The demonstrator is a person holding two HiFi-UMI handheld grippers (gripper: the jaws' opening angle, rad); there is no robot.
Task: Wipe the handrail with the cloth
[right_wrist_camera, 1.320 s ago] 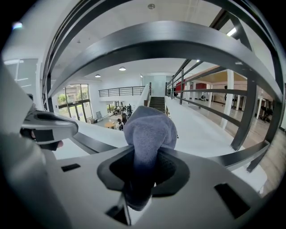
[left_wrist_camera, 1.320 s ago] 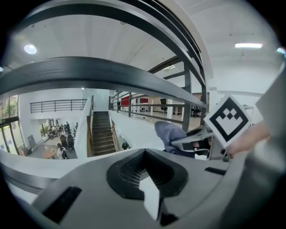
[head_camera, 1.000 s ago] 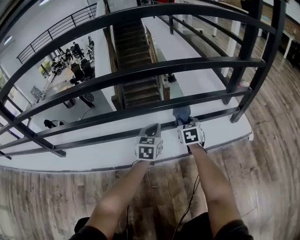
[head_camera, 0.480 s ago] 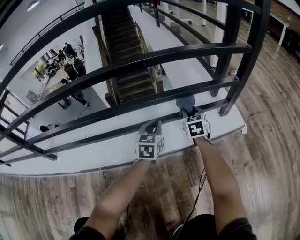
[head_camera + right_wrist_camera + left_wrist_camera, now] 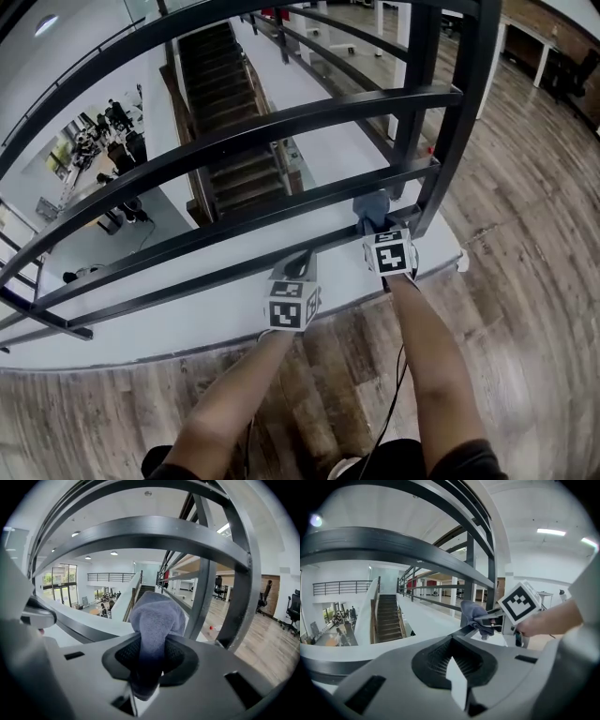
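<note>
Cloth (image 5: 157,620): blue-grey, bunched up, pinched tight btwn R gripper (image 5: 379,228) jaws, wad sticking out front. Sits at lowest rail (image 5: 206,278), black, right next to post (image 5: 452,122). Looks like it's touching rail, can't say 100%. L gripper (image 5: 297,264): jaws pressed together, nothing btwn them, tip close to same rail, just left of R gripper. Wood floor (image 5: 525,281) underfoot. Stairs (image 5: 220,103) + lower level visible thru bars.
</note>
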